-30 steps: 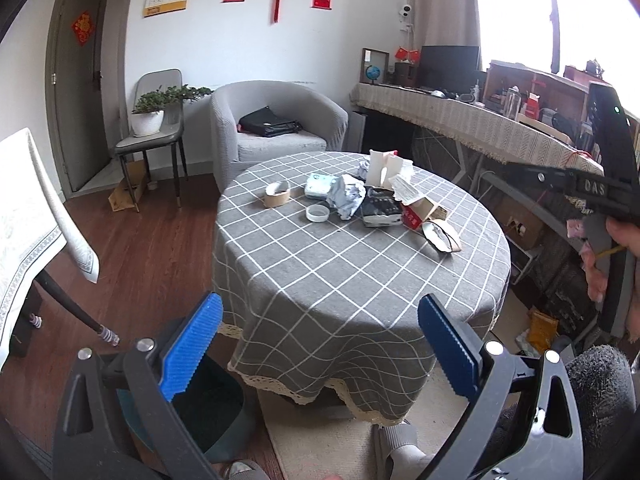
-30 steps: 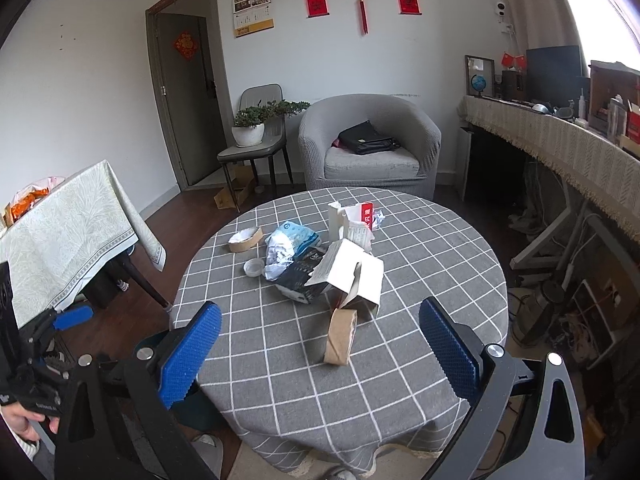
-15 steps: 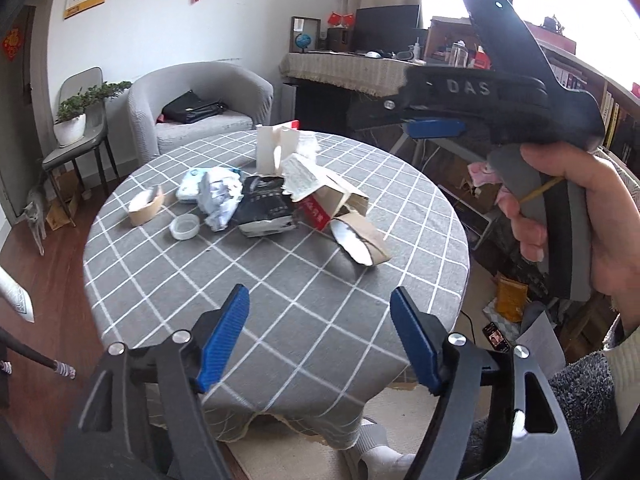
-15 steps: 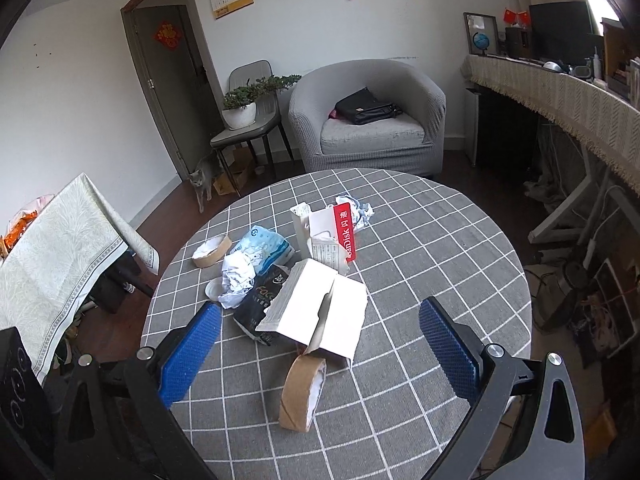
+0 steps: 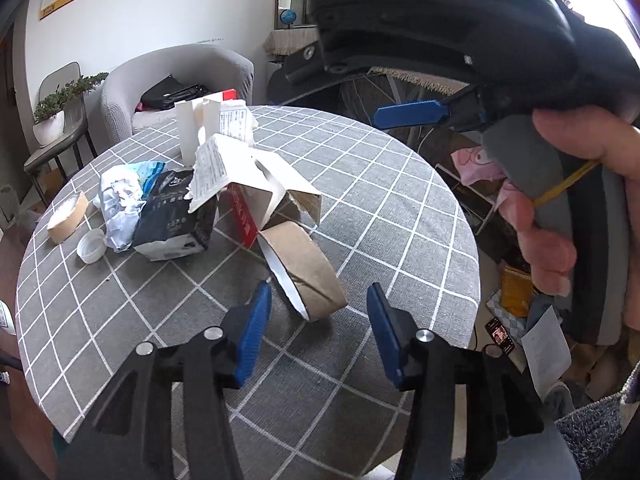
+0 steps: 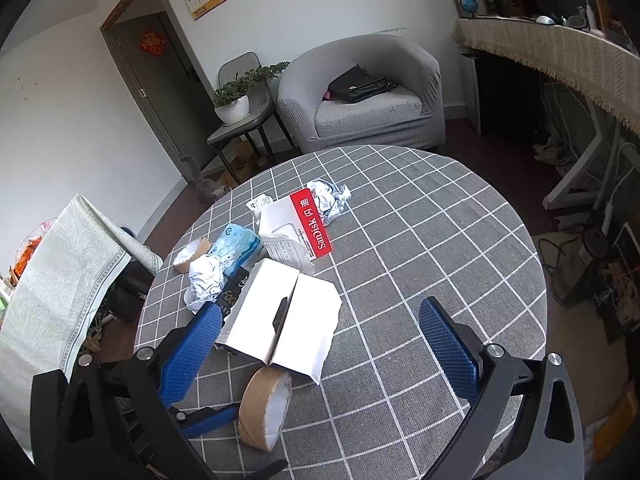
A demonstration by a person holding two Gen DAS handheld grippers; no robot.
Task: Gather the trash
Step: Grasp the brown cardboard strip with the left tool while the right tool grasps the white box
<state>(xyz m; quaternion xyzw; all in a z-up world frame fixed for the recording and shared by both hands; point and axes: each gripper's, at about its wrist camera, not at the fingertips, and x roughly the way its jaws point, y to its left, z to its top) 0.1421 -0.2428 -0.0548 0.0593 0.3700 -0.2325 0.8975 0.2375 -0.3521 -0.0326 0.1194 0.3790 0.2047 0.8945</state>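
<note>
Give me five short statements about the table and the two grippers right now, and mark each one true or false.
1. The left gripper is open, its fingers either side of the brown cardboard ring. True.
2. The right gripper is shut on the white box. False: it is open and holds nothing.
3. The table has a grey checked cloth. True.
4. The cardboard ring lies flat. False: it stands on its edge.
5. A black bag sits on the grey armchair. True.

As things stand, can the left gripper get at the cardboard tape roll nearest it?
Probably yes. The left gripper is open with the tape roll right ahead between its fingers, and only bare tablecloth lies between them.
</note>
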